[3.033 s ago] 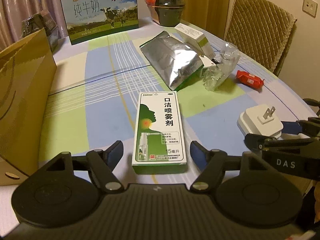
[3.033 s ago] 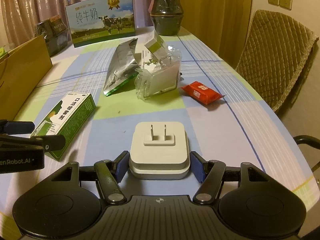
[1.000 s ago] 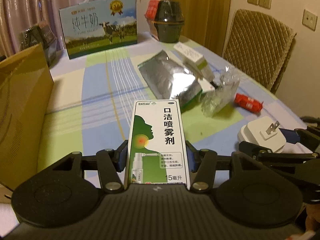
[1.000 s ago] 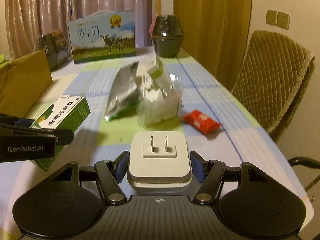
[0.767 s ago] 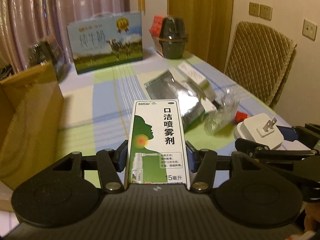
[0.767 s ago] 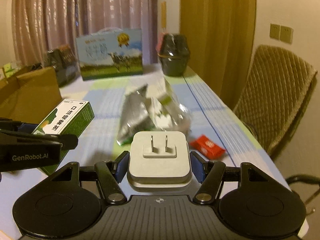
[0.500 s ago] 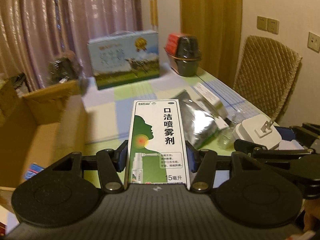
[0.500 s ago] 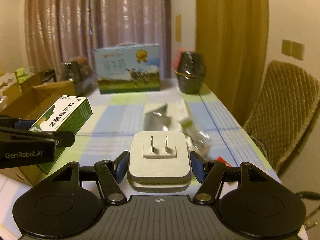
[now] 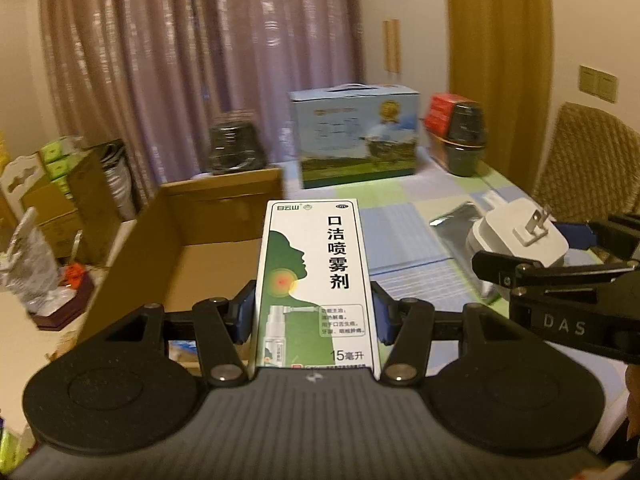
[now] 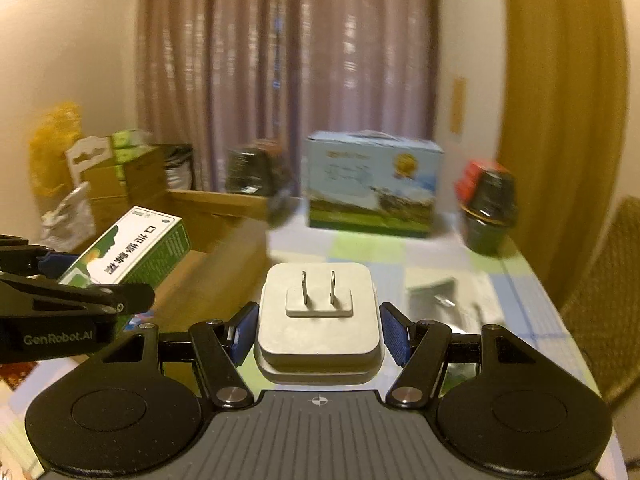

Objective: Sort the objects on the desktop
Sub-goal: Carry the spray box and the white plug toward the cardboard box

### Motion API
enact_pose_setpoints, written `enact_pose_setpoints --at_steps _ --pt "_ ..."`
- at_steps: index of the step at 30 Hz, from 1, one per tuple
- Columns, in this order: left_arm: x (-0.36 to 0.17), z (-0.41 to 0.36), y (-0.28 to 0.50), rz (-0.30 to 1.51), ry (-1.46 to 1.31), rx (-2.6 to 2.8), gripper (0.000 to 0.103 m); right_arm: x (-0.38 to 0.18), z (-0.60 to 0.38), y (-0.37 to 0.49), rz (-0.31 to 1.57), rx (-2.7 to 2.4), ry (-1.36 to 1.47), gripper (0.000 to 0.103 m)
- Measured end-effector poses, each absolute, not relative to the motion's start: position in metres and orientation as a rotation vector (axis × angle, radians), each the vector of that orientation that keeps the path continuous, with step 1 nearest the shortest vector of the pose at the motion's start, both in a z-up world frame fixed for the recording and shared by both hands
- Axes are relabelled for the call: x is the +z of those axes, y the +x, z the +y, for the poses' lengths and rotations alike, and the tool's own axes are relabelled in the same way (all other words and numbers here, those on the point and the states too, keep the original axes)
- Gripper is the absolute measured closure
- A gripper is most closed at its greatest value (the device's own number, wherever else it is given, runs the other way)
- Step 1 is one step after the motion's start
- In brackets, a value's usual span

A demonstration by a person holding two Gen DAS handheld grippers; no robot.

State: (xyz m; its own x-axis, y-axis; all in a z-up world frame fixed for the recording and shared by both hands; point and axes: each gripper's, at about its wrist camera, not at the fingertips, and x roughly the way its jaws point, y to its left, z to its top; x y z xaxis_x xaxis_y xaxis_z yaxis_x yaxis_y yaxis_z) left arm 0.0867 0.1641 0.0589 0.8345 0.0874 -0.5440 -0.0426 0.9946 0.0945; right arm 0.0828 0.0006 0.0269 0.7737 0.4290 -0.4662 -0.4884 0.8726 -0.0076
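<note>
My left gripper (image 9: 314,314) is shut on a green and white spray box (image 9: 316,276), its blue pads pressed on the box's long sides, raised above the table. Just beyond it stands an open cardboard box (image 9: 208,248). In the right wrist view my right gripper (image 10: 319,334) is shut on a white plug adapter (image 10: 318,324) with its two prongs facing up. The same adapter (image 9: 516,240) shows at the right of the left wrist view, and the spray box (image 10: 132,248) shows at the left of the right wrist view, in front of the cardboard box (image 10: 216,256).
On the checked tablecloth (image 9: 404,232) lie a silver foil pouch (image 9: 460,232) and clear packaging (image 10: 468,304). A blue milk carton (image 9: 356,136), dark pots (image 9: 466,140) and a wicker chair (image 9: 588,160) stand behind and right. Stacked boxes and bags (image 9: 52,208) crowd the left.
Both grippers have risen off the table with their loads and swung left. The open cardboard box has come into view ahead, and the table clutter has dropped away to the right.
</note>
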Motion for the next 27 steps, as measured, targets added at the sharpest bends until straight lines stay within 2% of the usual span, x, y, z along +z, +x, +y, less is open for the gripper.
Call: enact_pose_setpoints --at_steps 14,27 --pt "0.064 0.282 0.08 0.607 0.039 0.21 0.052 0.031 0.106 0.097 0.485 0.68 -0.145 0.041" --pt "0.04 0.308 0.112 0.648 0.007 0.201 0.052 0.008 0.147 0.122 0.534 0.714 -0.151 0.041"
